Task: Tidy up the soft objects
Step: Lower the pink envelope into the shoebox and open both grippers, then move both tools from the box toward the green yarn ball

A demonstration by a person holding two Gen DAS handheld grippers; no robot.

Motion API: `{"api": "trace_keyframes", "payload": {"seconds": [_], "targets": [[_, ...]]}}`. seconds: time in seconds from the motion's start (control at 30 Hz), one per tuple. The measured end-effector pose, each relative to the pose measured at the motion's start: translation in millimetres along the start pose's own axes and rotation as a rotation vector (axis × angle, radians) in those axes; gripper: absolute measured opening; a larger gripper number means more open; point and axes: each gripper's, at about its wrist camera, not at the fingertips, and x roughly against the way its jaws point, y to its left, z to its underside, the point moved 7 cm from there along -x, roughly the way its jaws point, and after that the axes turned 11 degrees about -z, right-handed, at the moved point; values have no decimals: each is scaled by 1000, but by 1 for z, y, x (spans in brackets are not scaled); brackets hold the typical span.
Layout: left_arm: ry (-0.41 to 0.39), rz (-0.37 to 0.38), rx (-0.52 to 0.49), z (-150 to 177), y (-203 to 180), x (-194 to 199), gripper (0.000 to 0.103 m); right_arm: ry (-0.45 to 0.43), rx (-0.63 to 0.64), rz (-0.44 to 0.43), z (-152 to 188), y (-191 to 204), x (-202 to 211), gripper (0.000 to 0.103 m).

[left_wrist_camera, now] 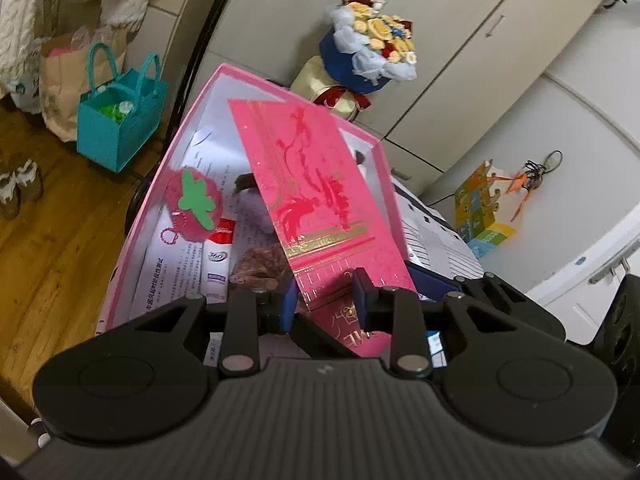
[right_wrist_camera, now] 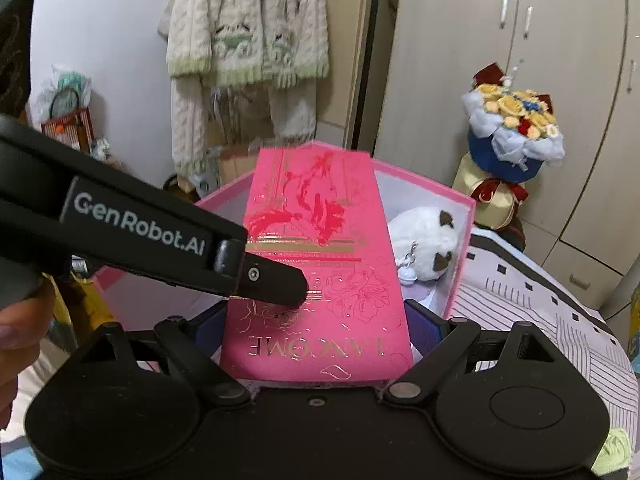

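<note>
An open pink box (left_wrist_camera: 176,152) holds a red strawberry plush (left_wrist_camera: 194,204), a purple soft toy (left_wrist_camera: 250,204), a brown item (left_wrist_camera: 260,264), a tube (left_wrist_camera: 218,252) and printed papers. In the right wrist view a white plush cat (right_wrist_camera: 424,240) lies in the box (right_wrist_camera: 460,248). The pink lid (left_wrist_camera: 320,184) with gold print hangs tilted over the box. My left gripper (left_wrist_camera: 325,286) is shut on the lid's side edge; its upper finger (right_wrist_camera: 276,284) lies on the lid's top. My right gripper (right_wrist_camera: 320,320) spans the lid (right_wrist_camera: 316,248) across its width, pads against both sides.
A teal bag (left_wrist_camera: 120,120) and a paper bag stand on the wooden floor to the left. A flower bouquet (right_wrist_camera: 516,132) sits by the wardrobe doors. A knit sweater (right_wrist_camera: 248,40) hangs behind. Patterned bedding (right_wrist_camera: 540,304) lies right of the box. A hand (right_wrist_camera: 16,328) shows at left.
</note>
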Motion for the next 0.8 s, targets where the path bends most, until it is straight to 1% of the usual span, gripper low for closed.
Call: {"api": "trace_keyframes", "payload": {"seconds": [0.1,0.2,0.27,0.37,0.53,0.8], "targets": [[2,-14,5,1,3,-5,27,28,19,4,0,0,-8,92],[-11,-51,-11,2,4,-5,34,39,46,28,2,2,-9,92],[-41,-94,-50,2,4,-1,43,35,58,27,5,3,-5,93],[-80,-135,-99,2,3,9,45,28,49,9,8,5,5,93],[-95,-123,-139,8,-2,30,48,13,56,24,14,7,27,93],[-161,-114,-241,26,-28,75,56,-22,59,26,24,10,75,93]]}}
